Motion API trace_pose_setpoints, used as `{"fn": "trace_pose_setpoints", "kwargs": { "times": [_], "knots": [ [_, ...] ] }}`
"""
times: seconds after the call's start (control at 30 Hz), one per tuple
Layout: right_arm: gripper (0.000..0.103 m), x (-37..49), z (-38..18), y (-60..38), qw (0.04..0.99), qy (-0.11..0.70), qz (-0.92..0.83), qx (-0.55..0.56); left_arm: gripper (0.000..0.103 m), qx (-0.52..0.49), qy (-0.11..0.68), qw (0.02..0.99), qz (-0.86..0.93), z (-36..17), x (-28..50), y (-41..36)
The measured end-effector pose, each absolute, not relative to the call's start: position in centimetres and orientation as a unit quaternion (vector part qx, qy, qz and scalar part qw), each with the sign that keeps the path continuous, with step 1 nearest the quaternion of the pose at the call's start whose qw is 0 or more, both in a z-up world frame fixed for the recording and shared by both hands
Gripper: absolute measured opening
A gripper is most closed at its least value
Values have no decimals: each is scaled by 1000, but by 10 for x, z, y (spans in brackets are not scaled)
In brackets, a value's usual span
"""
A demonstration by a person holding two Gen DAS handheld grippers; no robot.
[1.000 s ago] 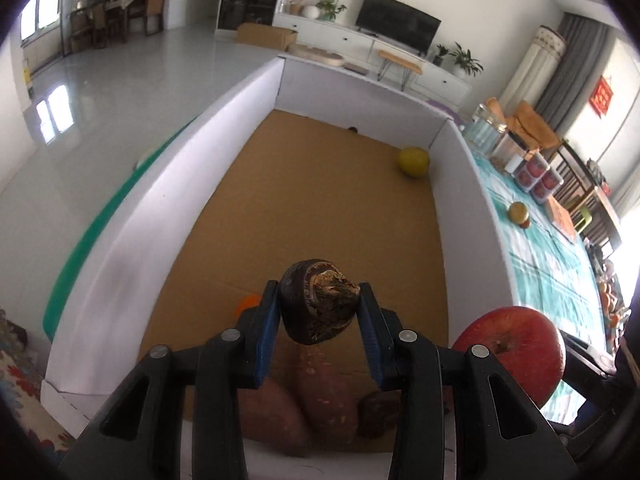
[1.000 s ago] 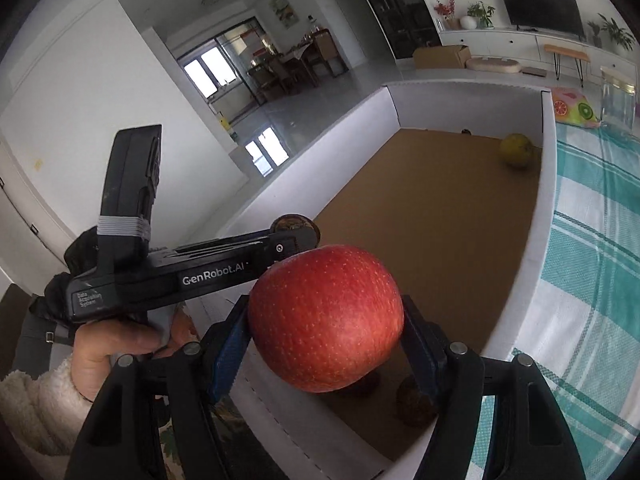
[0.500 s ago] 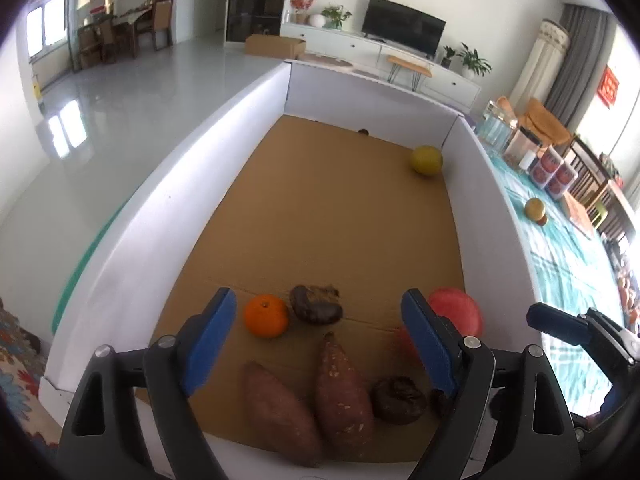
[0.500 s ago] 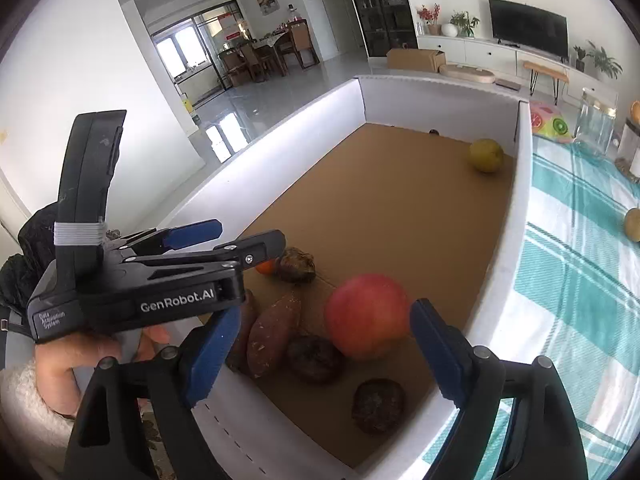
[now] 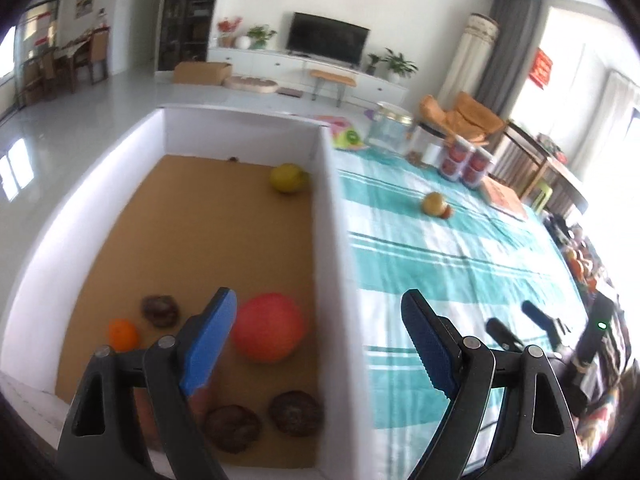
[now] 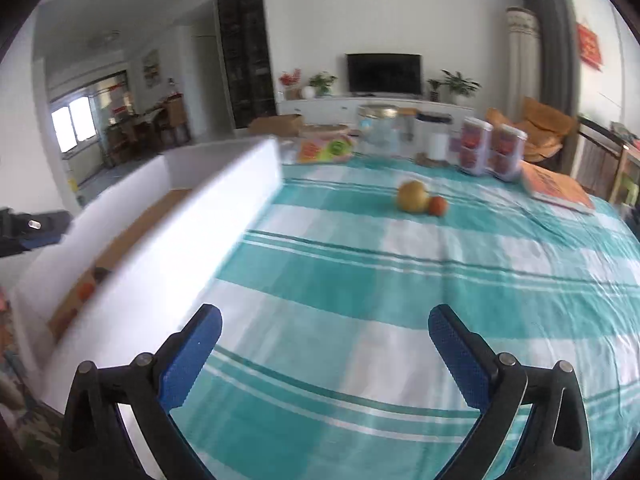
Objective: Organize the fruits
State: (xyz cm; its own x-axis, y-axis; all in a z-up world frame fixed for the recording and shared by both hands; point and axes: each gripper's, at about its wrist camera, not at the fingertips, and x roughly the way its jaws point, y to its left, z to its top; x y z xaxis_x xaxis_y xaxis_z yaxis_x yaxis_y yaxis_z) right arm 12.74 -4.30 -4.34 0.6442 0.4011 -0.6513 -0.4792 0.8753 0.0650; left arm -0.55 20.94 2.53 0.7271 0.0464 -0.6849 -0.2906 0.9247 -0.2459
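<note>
Two views, entered in turn.

Left wrist view: my left gripper (image 5: 320, 344) hangs above the near right wall of the white-walled box (image 5: 332, 216), jaws apart, nothing between them. Contents on the cardboard floor: red apple (image 5: 269, 327) near the right wall; orange (image 5: 123, 334) and one dark wrinkled fruit (image 5: 160, 310) to its left; two more dark fruits (image 5: 264, 416) at the near end; yellow fruit (image 5: 286, 177) alone in the far right corner. Something reddish-brown lies behind the left jaw; I cannot identify it. The sorted fruit sits clustered at the near end, probably because that is where I reach in.

Right wrist view: my right gripper (image 6: 324, 352) points over the teal checked cloth (image 6: 400, 280) on the tabletop, outside the box; its jaws have just been opening, now wide and empty. Straight ahead, well apart, a yellowish fruit (image 6: 413, 196) touches a small red one (image 6: 437, 205). In my judgement these two are still to be collected.
</note>
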Motion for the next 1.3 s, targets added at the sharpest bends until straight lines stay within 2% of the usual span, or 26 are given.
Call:
{"fn": "trace_pose_setpoints", "kwargs": {
  "times": [0.1, 0.2, 0.4, 0.63, 0.93, 1.3],
  "knots": [
    [102, 148, -69, -102, 909, 380, 167, -21, 86, -135, 373, 918, 20, 26, 15, 155],
    [102, 155, -70, -149, 910, 396, 114, 37, 86, -106, 404, 907, -49, 13, 42, 102],
    [102, 160, -77, -171, 914, 402, 28, 34, 86, -50, 441, 894, -64, -48, 97, 38],
    [102, 161, -82, -175, 909, 413, 28, 43, 86, -16, 462, 887, -5, -99, 140, 35],
    [103, 168, -89, -183, 896, 437, 31, 75, 91, -5, 442, 897, 5, -103, 144, 36],
    [103, 167, -88, -181, 894, 441, 30, 71, 92, -4, 443, 897, 6, -103, 145, 36]
  ]
}}
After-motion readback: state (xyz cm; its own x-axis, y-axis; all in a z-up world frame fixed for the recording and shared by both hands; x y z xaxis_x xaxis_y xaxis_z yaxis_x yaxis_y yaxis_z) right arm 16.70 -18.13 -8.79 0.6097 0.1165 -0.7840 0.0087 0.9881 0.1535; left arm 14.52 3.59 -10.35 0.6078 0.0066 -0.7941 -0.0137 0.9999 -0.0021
